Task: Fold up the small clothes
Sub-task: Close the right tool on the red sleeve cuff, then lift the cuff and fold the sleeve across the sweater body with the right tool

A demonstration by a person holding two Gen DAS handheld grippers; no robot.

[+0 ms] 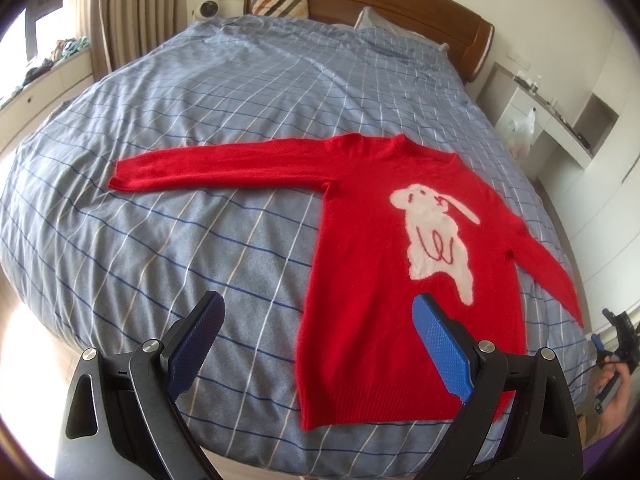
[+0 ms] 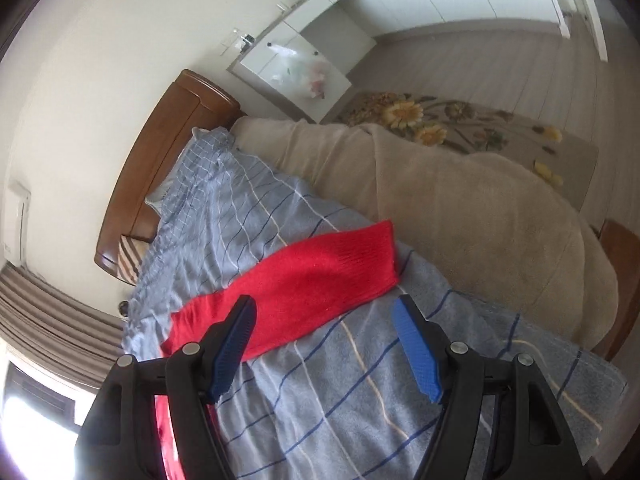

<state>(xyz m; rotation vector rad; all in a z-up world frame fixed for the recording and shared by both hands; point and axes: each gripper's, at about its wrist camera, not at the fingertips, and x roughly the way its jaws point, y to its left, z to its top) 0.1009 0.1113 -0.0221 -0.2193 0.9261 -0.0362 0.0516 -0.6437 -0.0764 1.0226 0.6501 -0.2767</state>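
We see the red sweater lying flat, front up, across the centre and right of the left wrist view on the blue checked bedspread. It looks light, soft and floppy, so we judge a pinch at a cuff or the hem best. Both the left gripper and the right gripper stand apart, holding nothing.

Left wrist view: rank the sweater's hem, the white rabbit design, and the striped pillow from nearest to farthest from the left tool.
From the left tool:
1. Sweater's hem, lowest in view, by the right finger.
2. White rabbit design, mid-chest, further up the bed.
3. Striped pillow, at the headboard, far end.
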